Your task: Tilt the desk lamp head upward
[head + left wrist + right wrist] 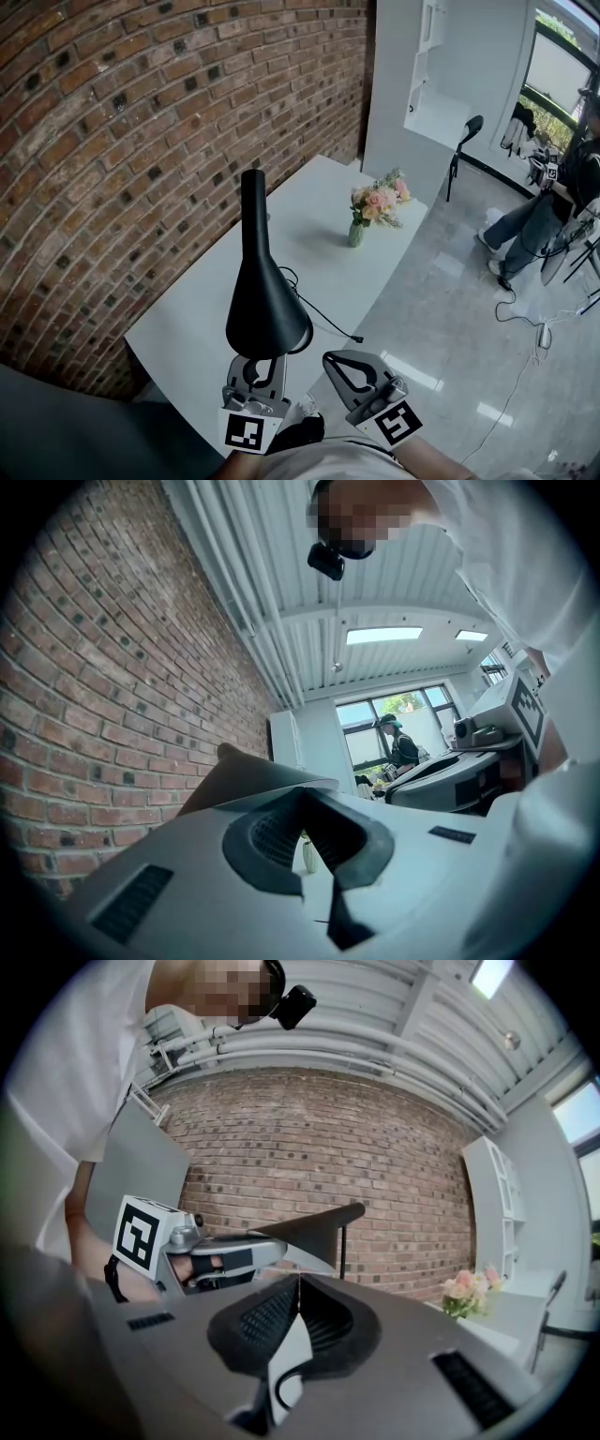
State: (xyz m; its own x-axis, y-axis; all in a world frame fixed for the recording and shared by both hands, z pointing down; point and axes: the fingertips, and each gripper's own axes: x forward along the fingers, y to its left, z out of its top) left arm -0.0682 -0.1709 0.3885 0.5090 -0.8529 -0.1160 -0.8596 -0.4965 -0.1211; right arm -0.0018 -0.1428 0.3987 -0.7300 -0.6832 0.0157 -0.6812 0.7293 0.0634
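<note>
Left claw (262,367), clenched on nothing, sits just under the black lamp head (265,305) above the near end of the bench (319,216). The head seems light, rigid and smooth, so better lift it at its rim. Right claw (330,358) is also clenched, empty.

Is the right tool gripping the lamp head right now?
No, the right tool sits clear of the lamp head, its jaws together with nothing between them.
</note>
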